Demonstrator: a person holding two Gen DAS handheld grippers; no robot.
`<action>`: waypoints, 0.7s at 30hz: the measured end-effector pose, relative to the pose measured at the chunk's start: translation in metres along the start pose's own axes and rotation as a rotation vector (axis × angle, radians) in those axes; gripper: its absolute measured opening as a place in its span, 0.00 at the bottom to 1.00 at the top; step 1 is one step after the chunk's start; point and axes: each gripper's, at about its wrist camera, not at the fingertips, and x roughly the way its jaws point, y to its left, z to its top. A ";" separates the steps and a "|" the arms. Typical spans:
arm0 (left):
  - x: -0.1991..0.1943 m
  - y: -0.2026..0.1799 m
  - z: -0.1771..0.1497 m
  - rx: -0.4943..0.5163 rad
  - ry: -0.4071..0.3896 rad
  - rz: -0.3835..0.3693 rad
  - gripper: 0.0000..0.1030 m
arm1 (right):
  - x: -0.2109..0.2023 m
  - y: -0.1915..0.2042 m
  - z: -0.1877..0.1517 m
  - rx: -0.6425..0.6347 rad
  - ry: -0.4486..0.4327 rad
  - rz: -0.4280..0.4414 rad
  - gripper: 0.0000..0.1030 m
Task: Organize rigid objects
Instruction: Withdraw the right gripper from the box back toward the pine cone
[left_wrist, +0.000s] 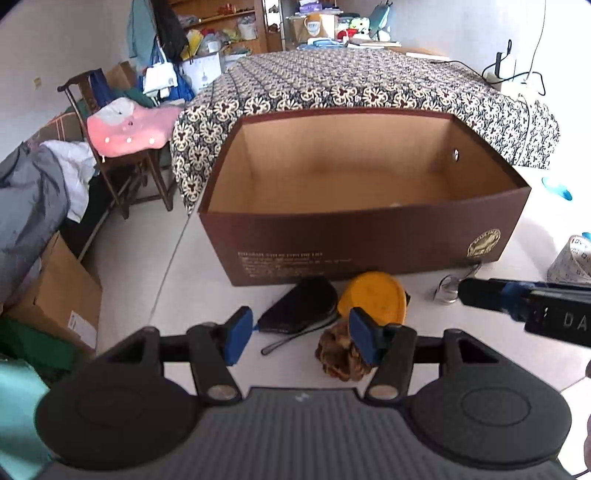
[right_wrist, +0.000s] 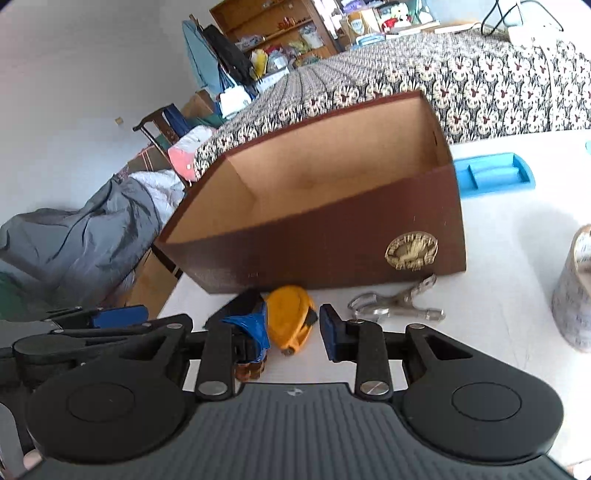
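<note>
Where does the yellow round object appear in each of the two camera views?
Left wrist view: the yellow round object lies low in the middle, just in front of the brown box, beside a black pouch.
Right wrist view: it lies low in the middle, left of the metal clip.
Shared landmark: the gold seal on the box front.

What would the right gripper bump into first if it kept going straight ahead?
Probably the yellow tape measure, lying just ahead between the open fingers of the right gripper; behind it stands the brown box. Depth is uncertain.

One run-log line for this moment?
left gripper: open, empty | right gripper: open, empty | brown box: looks empty | yellow tape measure: on table
</note>
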 end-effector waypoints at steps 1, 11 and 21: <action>0.000 0.000 -0.001 -0.001 0.003 0.002 0.59 | 0.001 0.000 -0.001 0.000 0.008 -0.001 0.13; 0.006 -0.003 -0.009 -0.002 0.033 0.012 0.59 | 0.007 0.000 -0.015 0.004 0.051 -0.010 0.13; 0.013 -0.002 -0.011 0.001 0.048 0.001 0.59 | 0.015 -0.002 -0.017 0.029 0.083 -0.008 0.13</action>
